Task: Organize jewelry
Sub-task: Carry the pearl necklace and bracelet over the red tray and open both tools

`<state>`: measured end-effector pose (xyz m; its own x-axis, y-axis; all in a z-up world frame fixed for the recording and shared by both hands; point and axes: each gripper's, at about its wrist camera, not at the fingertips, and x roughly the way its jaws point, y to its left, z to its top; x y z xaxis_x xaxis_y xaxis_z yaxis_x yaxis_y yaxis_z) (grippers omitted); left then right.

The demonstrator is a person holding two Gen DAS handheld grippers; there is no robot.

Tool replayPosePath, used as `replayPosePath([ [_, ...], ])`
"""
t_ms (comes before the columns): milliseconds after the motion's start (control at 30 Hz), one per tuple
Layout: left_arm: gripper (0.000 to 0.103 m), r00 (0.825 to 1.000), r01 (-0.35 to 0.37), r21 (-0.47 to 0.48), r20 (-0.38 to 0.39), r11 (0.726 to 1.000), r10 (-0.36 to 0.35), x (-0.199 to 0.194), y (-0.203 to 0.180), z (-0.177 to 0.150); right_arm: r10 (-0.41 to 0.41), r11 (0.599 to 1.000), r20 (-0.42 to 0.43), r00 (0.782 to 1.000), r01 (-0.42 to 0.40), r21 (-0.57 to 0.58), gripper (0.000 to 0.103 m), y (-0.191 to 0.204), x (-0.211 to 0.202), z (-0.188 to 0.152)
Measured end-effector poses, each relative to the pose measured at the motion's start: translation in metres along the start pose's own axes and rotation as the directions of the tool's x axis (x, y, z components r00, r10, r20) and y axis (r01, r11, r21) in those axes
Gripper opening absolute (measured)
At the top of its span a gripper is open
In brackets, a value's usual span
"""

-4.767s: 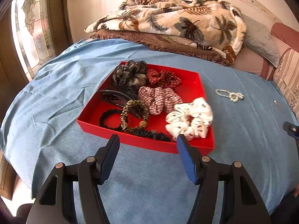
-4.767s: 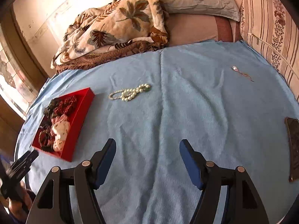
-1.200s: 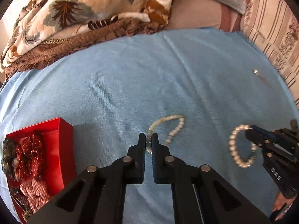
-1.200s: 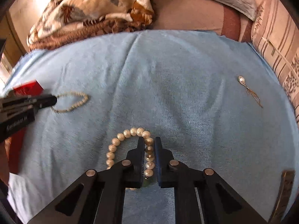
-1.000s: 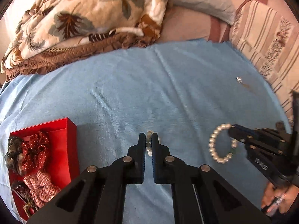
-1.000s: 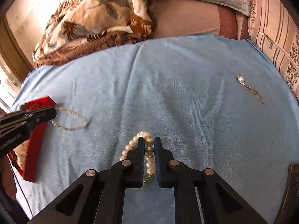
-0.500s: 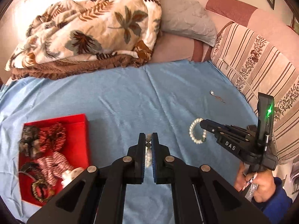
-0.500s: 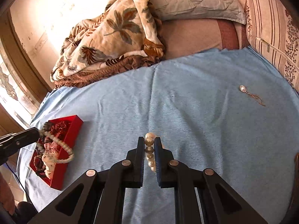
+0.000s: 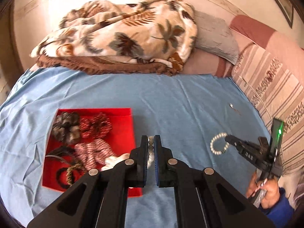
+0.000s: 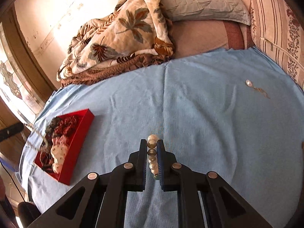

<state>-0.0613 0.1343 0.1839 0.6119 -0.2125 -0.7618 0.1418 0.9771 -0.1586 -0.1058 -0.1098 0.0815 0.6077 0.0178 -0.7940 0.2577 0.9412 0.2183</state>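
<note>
My left gripper [image 9: 151, 139] is shut on a thin pearl necklace [image 9: 151, 142] and holds it in the air over the right edge of the red tray [image 9: 121, 133]. The necklace hangs blurred over the tray in the right wrist view [image 10: 32, 138]. My right gripper [image 10: 152, 142] is shut on a pearl bracelet [image 10: 152, 155] of larger beads, lifted above the blue cloth. In the left wrist view the bracelet [image 9: 216, 144] dangles as a loop from the right gripper [image 9: 228, 138]. The tray [image 10: 79, 133] holds several scrunchies and hair bands.
A small pendant on a fine chain [image 10: 255, 88] lies on the blue cloth at the right. A leaf-print blanket [image 9: 123, 36] and a grey pillow [image 10: 203, 1] lie at the back. A striped cushion [image 9: 271, 87] borders the right side.
Both grippers closed on the pearl pieces and lifted them off the cloth. The left one carried the necklace left to the tray; the right one rose with the bracelet.
</note>
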Motion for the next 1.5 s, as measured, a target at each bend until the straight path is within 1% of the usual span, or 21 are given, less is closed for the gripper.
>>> replayPosePath([
  [167, 0.006, 1.000, -0.006, -0.052, 0.012, 0.999, 0.007, -0.005, 0.029, -0.006, -0.004, 1.000, -0.021, 1.000, 0.005, 0.012, 0.011, 0.011, -0.004, -0.017],
  [267, 0.006, 1.000, -0.006, -0.077, 0.015, 0.997, 0.007, -0.005, 0.043, -0.008, 0.005, 1.000, -0.027, 1.000, -0.005, 0.010, 0.011, 0.020, -0.007, -0.021],
  [500, 0.006, 1.000, 0.013, -0.134, 0.026, 0.991, -0.010, 0.008, 0.067, -0.008, 0.025, 0.999, -0.057, 0.998, -0.026, -0.019, 0.011, 0.049, -0.005, -0.018],
  [600, 0.006, 0.999, 0.018, -0.148, 0.038, 0.989, -0.013, 0.018, 0.072, -0.006, 0.031, 0.999, -0.066, 0.997, -0.034, -0.041, 0.011, 0.064, -0.003, -0.012],
  [800, 0.006, 0.999, 0.024, -0.154, 0.034, 0.988, -0.019, 0.044, 0.077, -0.002, 0.041, 0.996, -0.078, 0.996, -0.047, -0.078, 0.011, 0.092, 0.000, 0.005],
  [900, 0.006, 0.999, 0.031, -0.154, 0.038, 0.988, -0.025, 0.053, 0.081, -0.001, 0.053, 0.995, -0.087, 0.995, -0.059, -0.076, 0.011, 0.103, 0.005, 0.016],
  [1067, 0.006, 0.997, 0.073, -0.165, 0.031, 0.984, -0.068, 0.064, 0.089, -0.002, 0.087, 0.993, -0.102, 0.991, -0.095, -0.069, 0.011, 0.129, 0.018, 0.040],
  [1300, 0.006, 0.993, 0.115, -0.169, 0.031, 0.979, -0.112, 0.067, 0.092, 0.000, 0.096, 0.984, -0.118, 0.988, -0.112, -0.139, 0.011, 0.181, 0.047, 0.070],
  [1400, 0.006, 0.989, 0.145, -0.188, 0.033, 0.972, -0.141, 0.066, 0.097, 0.000, 0.118, 0.979, -0.141, 0.983, -0.139, -0.149, 0.011, 0.198, 0.061, 0.077],
  [1500, 0.006, 0.981, 0.192, -0.219, 0.035, 0.957, -0.190, 0.068, 0.103, -0.001, 0.143, 0.976, -0.171, 0.975, -0.168, -0.137, 0.011, 0.212, 0.080, 0.083],
])
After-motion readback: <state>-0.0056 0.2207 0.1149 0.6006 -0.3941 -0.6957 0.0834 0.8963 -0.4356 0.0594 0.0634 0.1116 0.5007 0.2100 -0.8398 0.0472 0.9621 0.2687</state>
